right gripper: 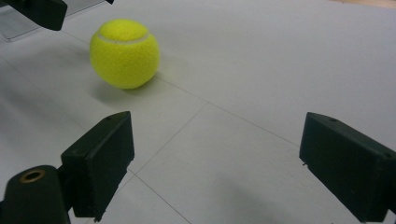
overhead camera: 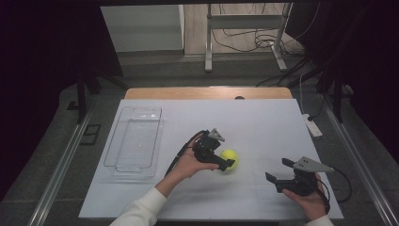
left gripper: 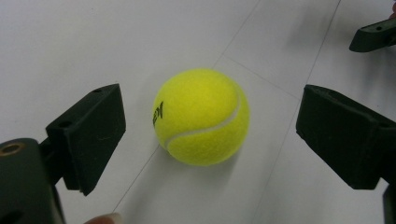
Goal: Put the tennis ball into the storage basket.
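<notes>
Wide-open left hand-held gripper (left gripper: 205, 135) straddles, untouching, the tennis ball (left gripper: 201, 116) (round, no long axis).

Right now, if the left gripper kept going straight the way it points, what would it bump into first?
Most likely the tennis ball. In the left gripper view it sits on the white table right between the left gripper's open jaws, untouched; how far ahead is hard to judge.

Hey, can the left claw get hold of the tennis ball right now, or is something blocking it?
Probably yes: the left claw is open with the tennis ball lying between its jaws on the bare table.
</notes>
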`<state>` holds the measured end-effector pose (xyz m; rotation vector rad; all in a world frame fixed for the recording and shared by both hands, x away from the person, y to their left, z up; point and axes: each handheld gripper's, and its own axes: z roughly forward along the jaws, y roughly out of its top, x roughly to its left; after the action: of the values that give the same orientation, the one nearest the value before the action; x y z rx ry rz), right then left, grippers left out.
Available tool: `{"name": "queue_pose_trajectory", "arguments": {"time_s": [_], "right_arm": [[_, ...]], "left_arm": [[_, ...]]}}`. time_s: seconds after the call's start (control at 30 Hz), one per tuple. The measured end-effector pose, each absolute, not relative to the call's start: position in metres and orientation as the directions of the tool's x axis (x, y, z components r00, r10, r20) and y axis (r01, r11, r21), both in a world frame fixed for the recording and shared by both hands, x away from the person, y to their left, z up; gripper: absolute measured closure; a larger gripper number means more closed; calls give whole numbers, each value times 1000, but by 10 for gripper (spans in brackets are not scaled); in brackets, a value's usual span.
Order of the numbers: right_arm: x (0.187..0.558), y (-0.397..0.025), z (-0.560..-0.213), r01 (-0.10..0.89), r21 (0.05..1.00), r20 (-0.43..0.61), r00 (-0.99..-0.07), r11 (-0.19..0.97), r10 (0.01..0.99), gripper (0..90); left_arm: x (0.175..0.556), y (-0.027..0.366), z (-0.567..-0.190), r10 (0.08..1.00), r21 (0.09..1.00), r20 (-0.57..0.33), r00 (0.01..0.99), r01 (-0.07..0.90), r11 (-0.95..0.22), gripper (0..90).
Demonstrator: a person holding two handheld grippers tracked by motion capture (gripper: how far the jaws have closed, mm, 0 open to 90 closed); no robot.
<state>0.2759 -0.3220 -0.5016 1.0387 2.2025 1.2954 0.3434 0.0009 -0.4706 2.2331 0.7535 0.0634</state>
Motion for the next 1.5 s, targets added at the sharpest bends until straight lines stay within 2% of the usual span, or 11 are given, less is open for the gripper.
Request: {"name": "queue_pose_trajectory", "arguments": {"time_s": [1.17, 1.3, 1.43, 1.5], "right_arm": [[276, -323, -502, 404, 863, 43, -654, 302, 755, 106], [276, -323, -502, 404, 864, 42, -653, 301, 756, 107], [276, -323, -502, 403, 864, 41, -653, 301, 756, 107], [276, -323, -502, 403, 864, 41, -653, 301, 756, 107]], "left_arm": [[354, -21, -501, 534, 607, -195, 823, 529, -593, 81], [353, -21, -501, 533, 610, -192, 824, 526, -593, 112], [351, -20, -499, 532, 625, -163, 831, 504, -596, 231], [350, -20, -499, 532, 627, -159, 832, 501, -596, 258]]}}
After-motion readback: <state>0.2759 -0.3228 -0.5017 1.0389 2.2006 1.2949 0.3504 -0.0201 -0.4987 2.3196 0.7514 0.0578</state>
